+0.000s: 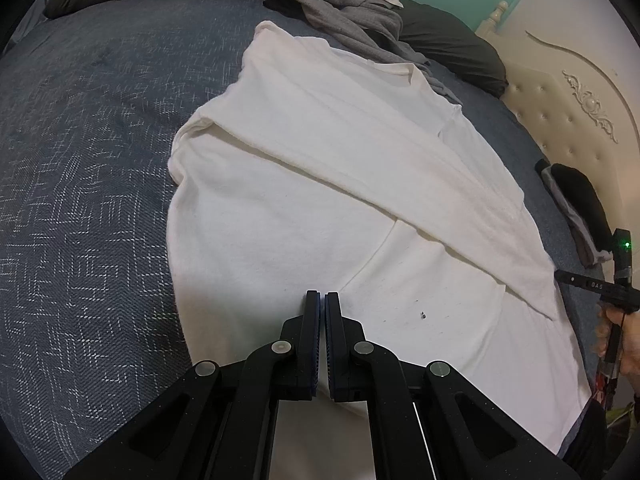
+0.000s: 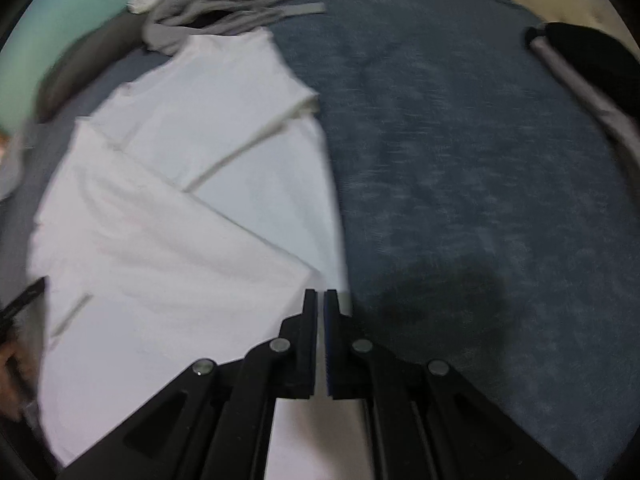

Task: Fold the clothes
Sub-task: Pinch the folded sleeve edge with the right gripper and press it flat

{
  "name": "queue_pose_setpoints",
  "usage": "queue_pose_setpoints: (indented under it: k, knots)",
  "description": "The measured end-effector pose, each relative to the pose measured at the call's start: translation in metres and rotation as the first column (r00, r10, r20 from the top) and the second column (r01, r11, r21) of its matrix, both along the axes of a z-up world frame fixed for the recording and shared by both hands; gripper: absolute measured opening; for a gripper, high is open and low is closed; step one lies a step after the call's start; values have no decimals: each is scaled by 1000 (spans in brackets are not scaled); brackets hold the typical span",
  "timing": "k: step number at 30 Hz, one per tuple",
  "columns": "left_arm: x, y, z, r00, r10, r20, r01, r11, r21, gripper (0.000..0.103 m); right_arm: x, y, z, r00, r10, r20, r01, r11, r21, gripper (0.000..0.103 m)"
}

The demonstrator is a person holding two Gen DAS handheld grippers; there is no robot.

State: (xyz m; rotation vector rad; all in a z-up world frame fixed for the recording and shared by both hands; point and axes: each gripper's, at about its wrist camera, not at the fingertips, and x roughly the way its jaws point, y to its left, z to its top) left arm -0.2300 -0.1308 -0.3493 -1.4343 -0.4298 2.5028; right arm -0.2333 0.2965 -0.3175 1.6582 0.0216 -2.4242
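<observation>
Now the white shirt waits for its next fold

So the white shirt lies spread on the bed, on its dark blue cover. 1 side is already folded over the middle, and a long slanted edge shows where it crosses. Near the pillows sits a pile of gray clothes that looks not folded yet.

The left tool hangs over the near part of the shirt with its 2 fingers together and nothing between them. The right tool is over the shirt's edge, close to the bare cover, its fingers almost together, with no cloth between them. That view is blurry.

The shirt looks soft, light and floppy, so it will sag and wrinkle if pulled from 1 spot. I think it is best to pinch it at 2 corners or along an edge, 1 tool on each, and lift gently.
</observation>
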Motion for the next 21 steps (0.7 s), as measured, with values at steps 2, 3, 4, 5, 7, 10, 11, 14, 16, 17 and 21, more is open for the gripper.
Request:
queue_pose_setpoints:
  k: [2, 3, 4, 5, 7, 10, 11, 14, 16, 17, 21]
  knots:
    - [0, 0, 0, 1000, -1, 0, 1, 1000, 0, 2, 8, 5, 6, 1000, -21, 8, 21, 999, -36, 18]
    - [-1, 0, 0, 1000, -1, 0, 1, 1000, -1, 2, 13, 5, 10, 1000, -18, 12, 19, 998, -63, 28]
    - [-1, 0, 0, 1000, -1, 0, 1, 1000, -1, 2, 19, 4, 13, 1000, -4, 18, 6, 995, -96, 28]
    - [-1, 0, 0, 1000, -2, 0, 2, 1000, -2, 2, 24, 2, 15, 1000, 14, 24, -11, 992, -123, 28]
    - [-1, 1, 1, 1000, -2, -1, 2, 1000, -4, 2, 36, -9, 14, 996, 68, 54, -60, 988, -142, 28]
    - [0, 2, 1, 1000, -3, -1, 3, 1000, -5, 2, 43, -20, 3, 990, 95, 104, -76, 982, -171, 28]
    - [1, 2, 1, 1000, -3, -1, 3, 1000, -5, 2, 45, -23, -1, 988, 99, 121, -76, 981, -181, 28]
    - [1, 1, 0, 1000, -2, -1, 2, 1000, -2, 2, 47, -29, -11, 983, 106, 150, -74, 976, -206, 28]
    - [1, 1, 0, 1000, -2, 0, 2, 1000, -1, 2, 46, -30, -15, 982, 106, 154, -71, 973, -219, 28]
    - [0, 1, 0, 1000, -2, 0, 2, 1000, 0, 2, 45, -31, -16, 982, 107, 154, -71, 972, -224, 21]
    - [0, 1, -1, 1000, -1, 1, 1, 1000, 1, 2, 46, -28, -16, 982, 108, 153, -69, 967, -245, 9]
